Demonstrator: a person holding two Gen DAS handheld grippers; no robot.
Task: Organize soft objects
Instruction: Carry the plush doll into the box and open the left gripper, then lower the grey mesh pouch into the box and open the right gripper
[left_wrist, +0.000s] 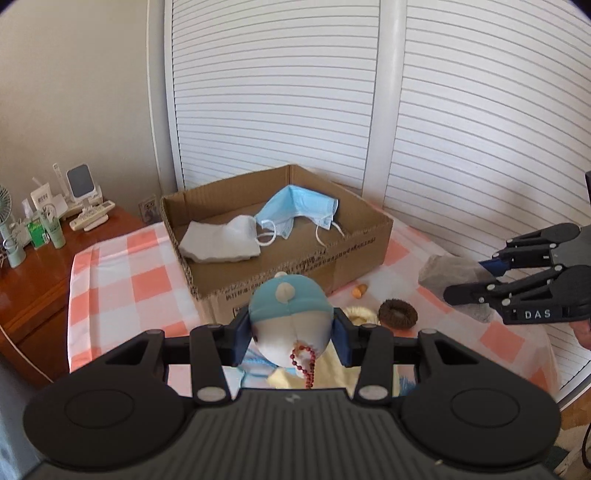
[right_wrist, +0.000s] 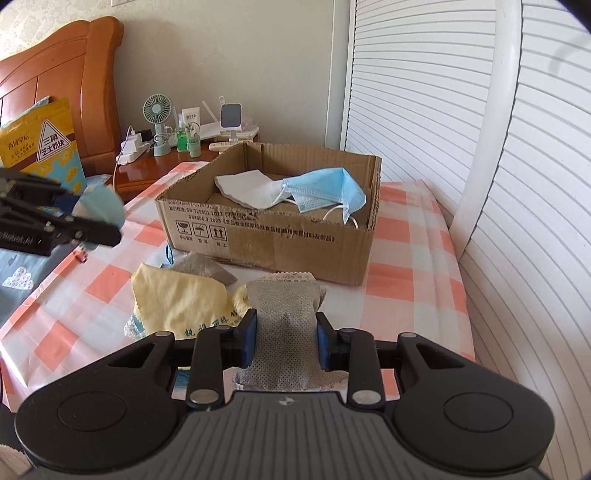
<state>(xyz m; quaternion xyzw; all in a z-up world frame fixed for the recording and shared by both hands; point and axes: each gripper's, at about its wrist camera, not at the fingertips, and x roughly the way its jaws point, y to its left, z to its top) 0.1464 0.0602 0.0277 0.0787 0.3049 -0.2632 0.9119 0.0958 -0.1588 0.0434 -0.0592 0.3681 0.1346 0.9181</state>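
On the right claw, seen from the left wrist, we read "DAS" in white. On the cardboard box front we read "GB/T29601 2013" and "2023", with three handling pictograms below. Left of the box, the yellow snack bag bears "三角芝士奶块" in a triangle sign. Other print we cannot read.
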